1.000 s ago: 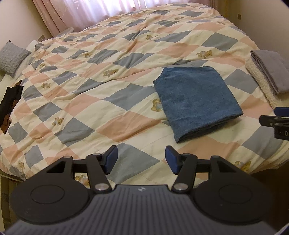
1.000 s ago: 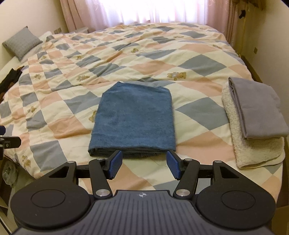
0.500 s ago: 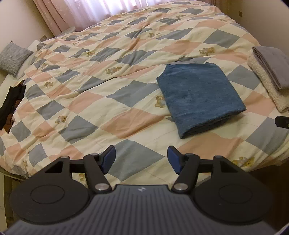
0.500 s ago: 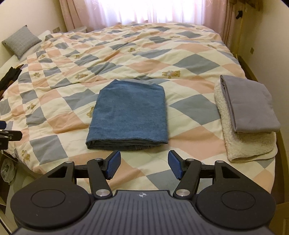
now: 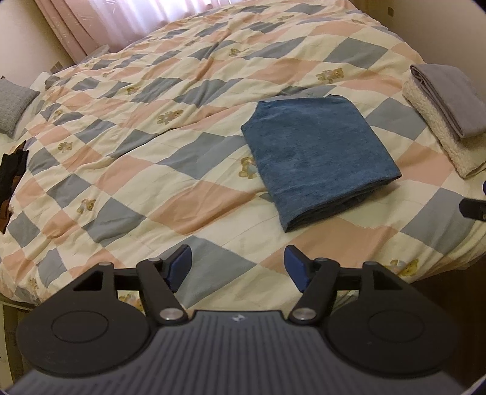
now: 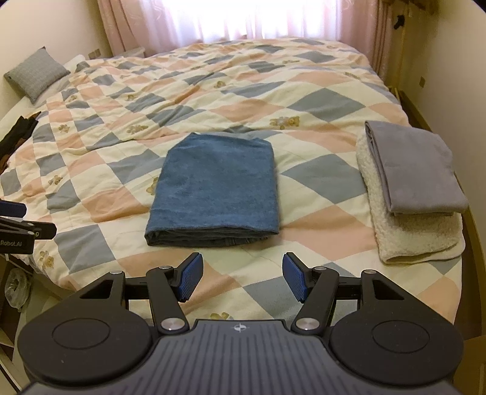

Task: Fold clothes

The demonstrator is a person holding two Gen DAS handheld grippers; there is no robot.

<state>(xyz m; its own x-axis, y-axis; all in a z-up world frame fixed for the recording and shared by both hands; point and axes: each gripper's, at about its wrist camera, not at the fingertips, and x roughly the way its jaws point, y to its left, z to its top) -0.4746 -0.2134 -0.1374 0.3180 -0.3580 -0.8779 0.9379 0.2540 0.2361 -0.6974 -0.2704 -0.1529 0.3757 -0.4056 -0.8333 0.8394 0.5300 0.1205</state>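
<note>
A folded blue towel (image 5: 319,158) (image 6: 217,188) lies flat on the checked quilt (image 5: 170,170) (image 6: 273,91) near the bed's front edge. My left gripper (image 5: 237,267) hovers over the quilt, short of the towel and to its left; its jaws are opening and nothing is between them. My right gripper (image 6: 241,278) stands open just in front of the towel's folded edge, empty. At the right, a folded grey cloth (image 5: 449,97) (image 6: 416,170) rests on a folded cream fleece (image 5: 440,133) (image 6: 413,237).
A grey cushion (image 5: 12,106) (image 6: 36,73) sits at the head of the bed on the left. A dark garment (image 5: 10,182) (image 6: 15,133) lies at the left edge. Pink curtains (image 6: 231,21) hang behind the bed. A wall (image 6: 449,60) runs close along the right.
The left gripper's fingers have spread wider. In the right wrist view the towel and the stack sit a little farther off than before; the right fingers spread slightly.
</note>
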